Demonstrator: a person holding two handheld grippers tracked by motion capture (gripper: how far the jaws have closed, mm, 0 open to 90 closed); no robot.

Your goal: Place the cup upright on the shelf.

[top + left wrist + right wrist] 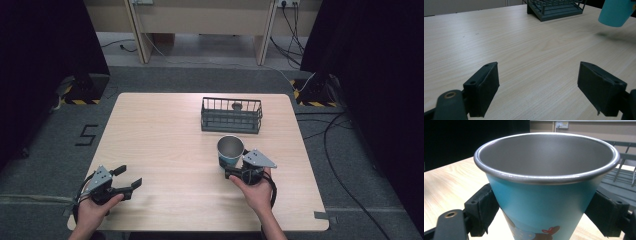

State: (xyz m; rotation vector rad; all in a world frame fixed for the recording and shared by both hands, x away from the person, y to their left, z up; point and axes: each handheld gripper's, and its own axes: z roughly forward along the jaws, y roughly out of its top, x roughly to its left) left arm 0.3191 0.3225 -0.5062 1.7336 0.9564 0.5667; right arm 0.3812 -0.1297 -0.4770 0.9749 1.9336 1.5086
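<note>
A blue metal cup with a steel inside is held upright just above the table, right of centre. My right gripper is shut on the cup, one jaw on each side of its wall. In the left gripper view the cup hangs at the upper right, its shadow on the wood below. My left gripper rests near the table's front left corner, open, with bare wood between its fingers.
A dark wire basket stands at the back of the table, beyond the cup, with a small dark object inside it. The basket also lies ahead of the left gripper. Cables run over the floor at the right.
</note>
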